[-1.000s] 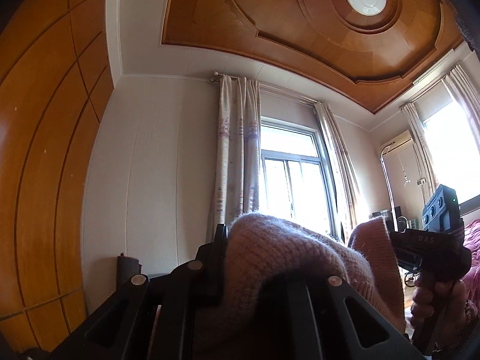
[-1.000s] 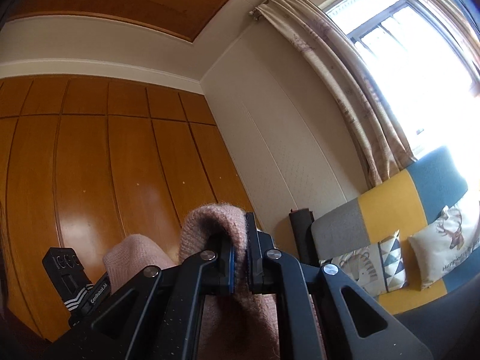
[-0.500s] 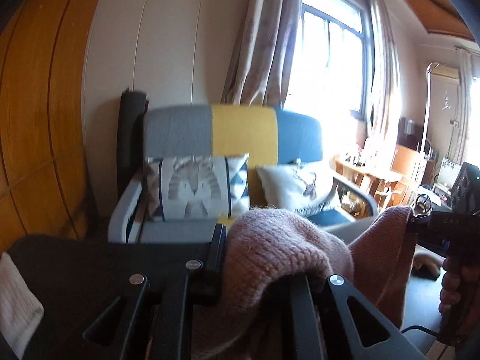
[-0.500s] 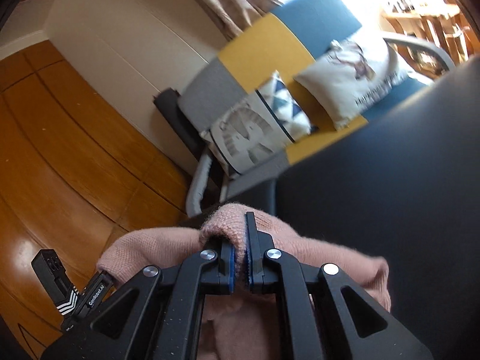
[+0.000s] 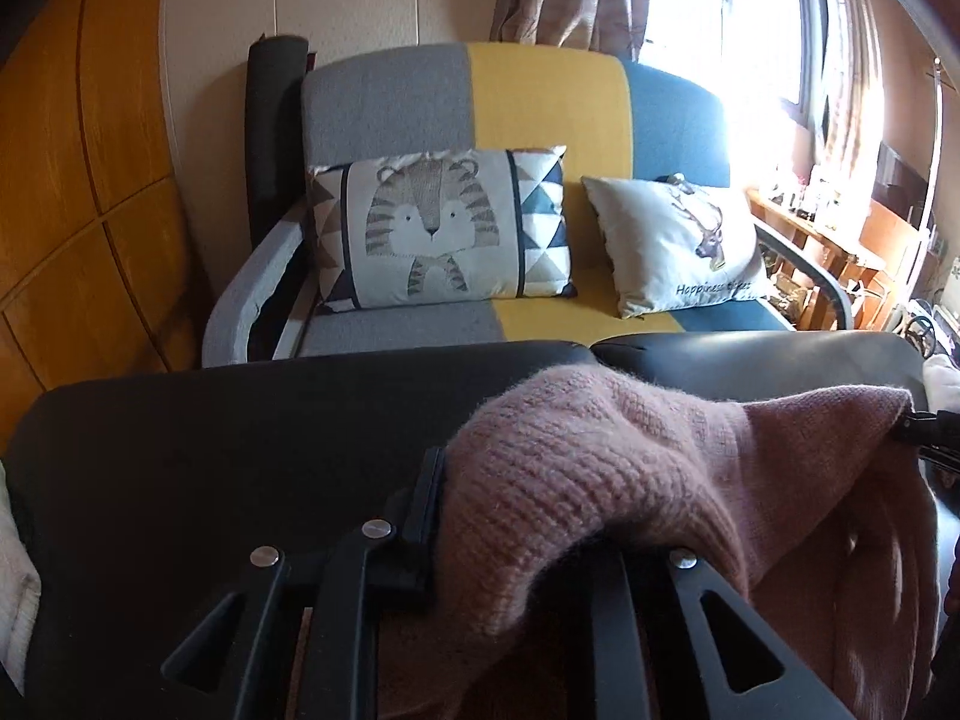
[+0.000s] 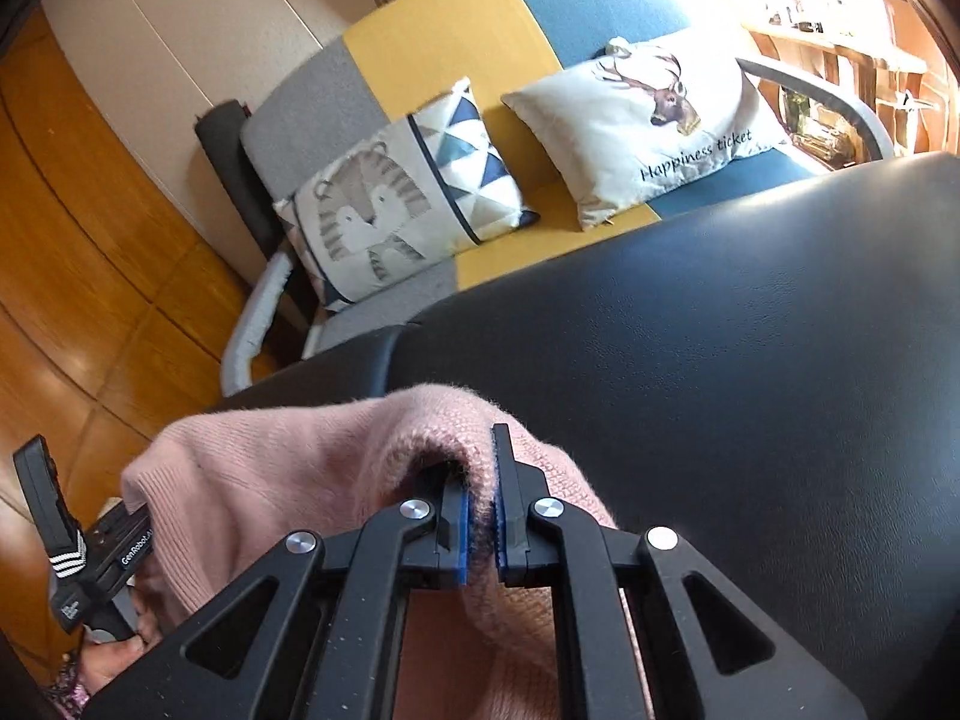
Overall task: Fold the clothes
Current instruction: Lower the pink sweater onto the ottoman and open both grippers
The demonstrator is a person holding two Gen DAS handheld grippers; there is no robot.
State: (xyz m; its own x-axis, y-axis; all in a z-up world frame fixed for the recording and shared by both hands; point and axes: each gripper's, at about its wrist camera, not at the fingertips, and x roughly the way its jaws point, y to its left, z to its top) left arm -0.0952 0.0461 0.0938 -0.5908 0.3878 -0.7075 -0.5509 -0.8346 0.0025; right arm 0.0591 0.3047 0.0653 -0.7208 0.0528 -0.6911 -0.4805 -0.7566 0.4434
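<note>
Black padded surface (image 6: 750, 330) fills the foreground, a grey, yellow and blue sofa (image 5: 540, 96) with two cushions behind it. Both grippers hold a pink knitted sweater (image 5: 588, 468) by one edge just above that surface. The right gripper (image 6: 478, 516) pinches a fold tightly; the left gripper (image 5: 516, 534) is opening, knit bunched between its fingers. This looks like laying out; next, spread it flat.
</note>
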